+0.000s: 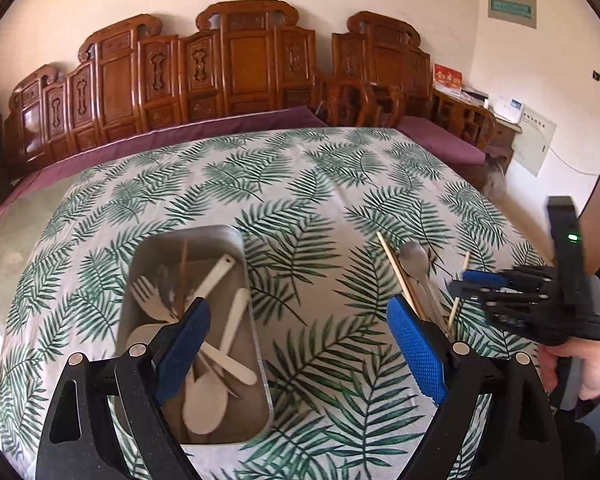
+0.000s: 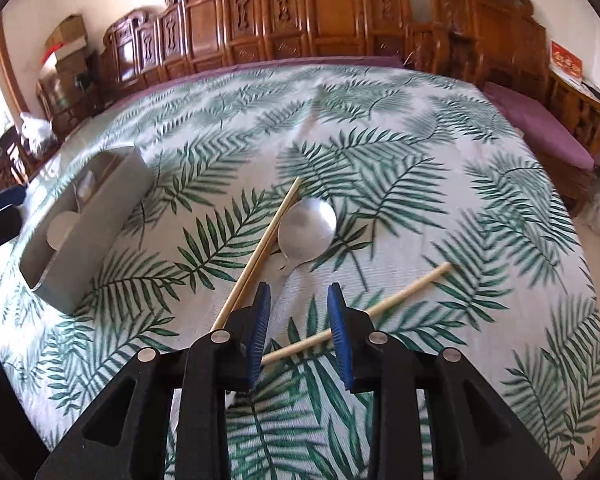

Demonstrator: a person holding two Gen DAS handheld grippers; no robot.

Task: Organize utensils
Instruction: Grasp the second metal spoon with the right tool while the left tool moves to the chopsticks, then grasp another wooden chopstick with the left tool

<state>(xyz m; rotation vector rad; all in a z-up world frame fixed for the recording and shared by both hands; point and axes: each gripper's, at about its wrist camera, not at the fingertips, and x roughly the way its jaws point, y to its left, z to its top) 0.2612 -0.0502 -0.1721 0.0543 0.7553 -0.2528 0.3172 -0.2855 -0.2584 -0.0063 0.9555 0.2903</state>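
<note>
R tongs (image 2: 298, 320) hanging part-open, empty, chopstick (image 2: 404, 294) lying under its tips, metal spoon (image 2: 307, 226) ahead; L tongs (image 1: 300, 344) gaping wide w/ nothing between, steel tray (image 1: 198, 268) sitting beneath L finger.

metal spoon (image 2: 307, 224) flat | two chopsticks (image 2: 256, 256) beside | tray (image 1: 236, 240) holds utensils

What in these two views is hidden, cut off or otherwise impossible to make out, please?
- Metal spoon: its handle runs under the right gripper in the right wrist view.
- Left chopstick: its near end disappears behind a finger.
- Metal tray: the left gripper covers part of its contents in the left wrist view, so no full count.
- Tray in the right wrist view: seen from the side, its wall hides most of the inside.
</note>
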